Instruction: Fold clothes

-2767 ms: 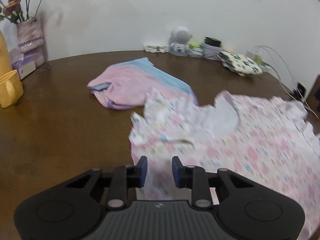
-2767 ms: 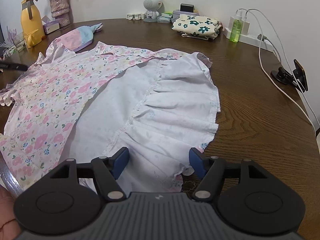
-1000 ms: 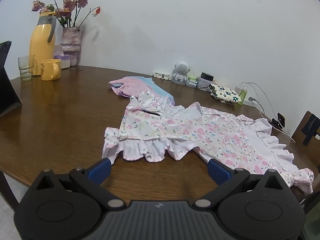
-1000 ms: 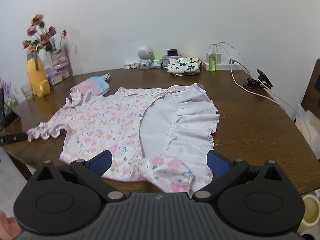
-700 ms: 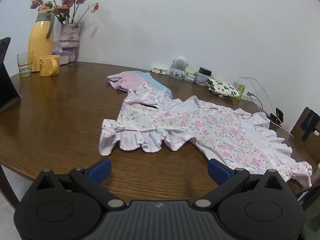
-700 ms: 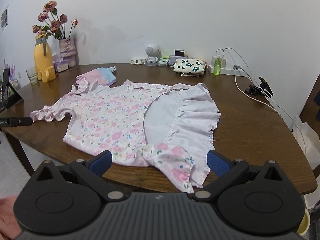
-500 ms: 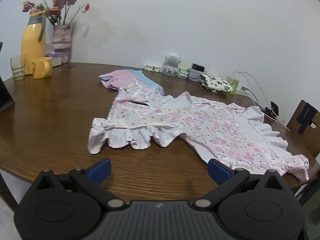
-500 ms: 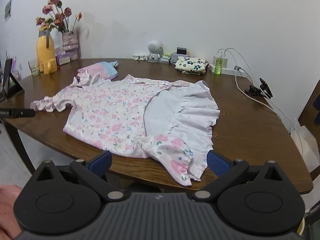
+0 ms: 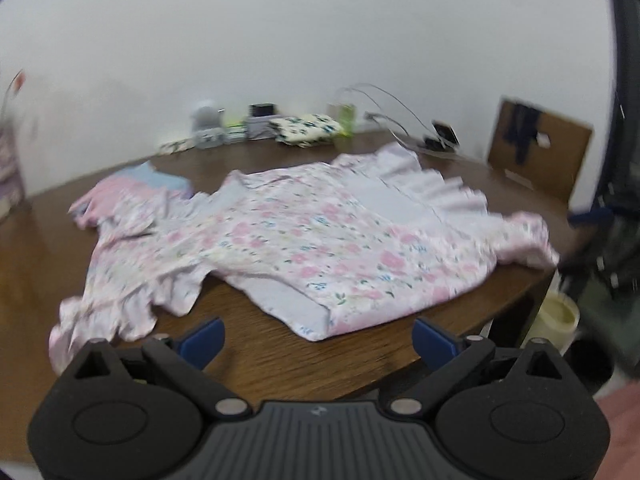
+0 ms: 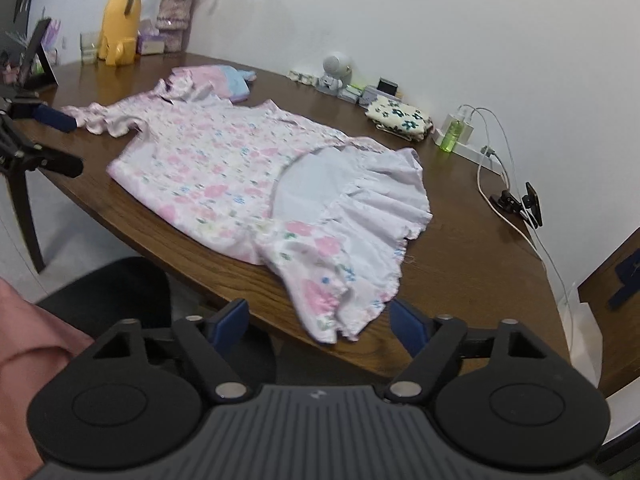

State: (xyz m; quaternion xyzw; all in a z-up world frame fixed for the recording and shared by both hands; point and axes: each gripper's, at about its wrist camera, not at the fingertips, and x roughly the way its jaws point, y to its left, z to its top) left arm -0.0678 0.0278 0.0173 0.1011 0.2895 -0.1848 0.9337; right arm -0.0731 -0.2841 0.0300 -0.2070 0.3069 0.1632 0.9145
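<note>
Dress (image 10: pixel 240 160) flat on table | left fingers (image 9: pixel 200 338) closing, empty | right fingers (image 10: pixel 404 326) closing, empty

Soft even light, left view motion-blurred, fisheye-curved edges

Beyond the jaws of both grippers lies a dress (image 10: pixel 224 160) of thin, matt woven cloth, printed with small flowers, its plain pale lining turned up at the gathered, crinkled hem ruffle (image 10: pixel 372 208). It rests on a table (image 10: pixel 472 264) of dark wood with visible grain and a soft satin sheen that catches the light. The right gripper (image 10: pixel 320 322) is matt black plastic with a ribbed grey housing, dull metal pivot pins and smooth blue pads (image 10: pixel 230 320); the left gripper (image 9: pixel 318 334) looks the same. Far beyond the jaws sit a folded pink and blue cloth (image 10: pixel 224 78), a glossy yellow plastic jug (image 10: pixel 120 20) and a clear green bottle (image 10: pixel 454 134).
</note>
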